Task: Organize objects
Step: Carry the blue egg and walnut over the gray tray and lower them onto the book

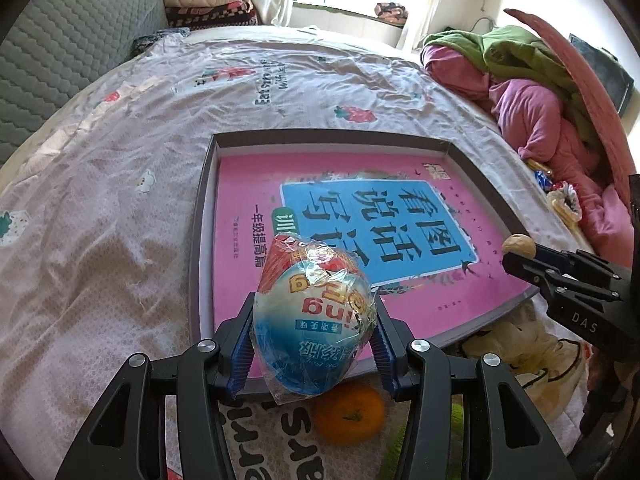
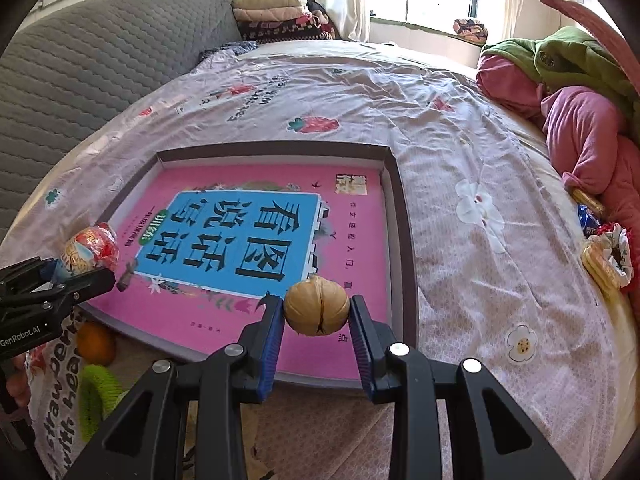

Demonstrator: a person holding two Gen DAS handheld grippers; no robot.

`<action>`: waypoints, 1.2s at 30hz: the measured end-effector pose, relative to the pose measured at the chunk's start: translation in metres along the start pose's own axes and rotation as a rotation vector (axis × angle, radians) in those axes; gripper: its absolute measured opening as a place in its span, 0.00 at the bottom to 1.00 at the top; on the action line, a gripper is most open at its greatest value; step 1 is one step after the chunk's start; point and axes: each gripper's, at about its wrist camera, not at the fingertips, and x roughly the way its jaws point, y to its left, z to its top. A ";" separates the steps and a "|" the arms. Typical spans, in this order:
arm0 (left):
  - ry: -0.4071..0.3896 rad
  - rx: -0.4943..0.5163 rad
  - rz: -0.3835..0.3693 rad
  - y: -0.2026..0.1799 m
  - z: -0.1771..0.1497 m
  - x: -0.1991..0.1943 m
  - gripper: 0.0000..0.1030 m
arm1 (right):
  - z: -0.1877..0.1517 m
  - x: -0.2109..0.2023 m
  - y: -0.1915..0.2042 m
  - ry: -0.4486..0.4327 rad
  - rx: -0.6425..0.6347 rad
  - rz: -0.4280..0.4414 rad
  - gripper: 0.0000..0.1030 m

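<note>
Blue pads of my left claw (image 1: 314, 328) are clamped about half open on a plastic-wrapped egg toy (image 1: 314, 312), held over the near edge of the grey tray (image 1: 202, 216). Pink book (image 1: 248, 200) lies flat inside the tray. Orange (image 1: 348, 414) sits on the bedsheet (image 1: 100, 200) just below the tray.

Right wrist view: my right claw (image 2: 316, 314) is closed to a narrower gap on a walnut (image 2: 316, 306), above the pink book near the tray's near edge. Left claw with the egg toy shows at the tray's left side.
</note>
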 end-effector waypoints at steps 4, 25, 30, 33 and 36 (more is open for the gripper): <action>0.009 0.007 0.014 0.000 -0.001 0.005 0.51 | -0.003 0.005 -0.003 0.018 0.009 -0.010 0.33; 0.005 -0.005 0.034 0.004 0.002 0.020 0.51 | 0.000 0.021 -0.009 0.026 0.030 -0.038 0.33; 0.008 -0.005 0.046 0.006 0.002 0.022 0.51 | 0.000 0.021 -0.009 0.027 0.030 -0.039 0.33; 0.003 0.005 0.054 0.005 0.002 0.023 0.51 | 0.000 0.021 -0.009 0.030 0.032 -0.036 0.33; 0.005 0.008 0.057 0.004 0.002 0.023 0.51 | 0.000 0.020 -0.009 0.027 0.033 -0.033 0.33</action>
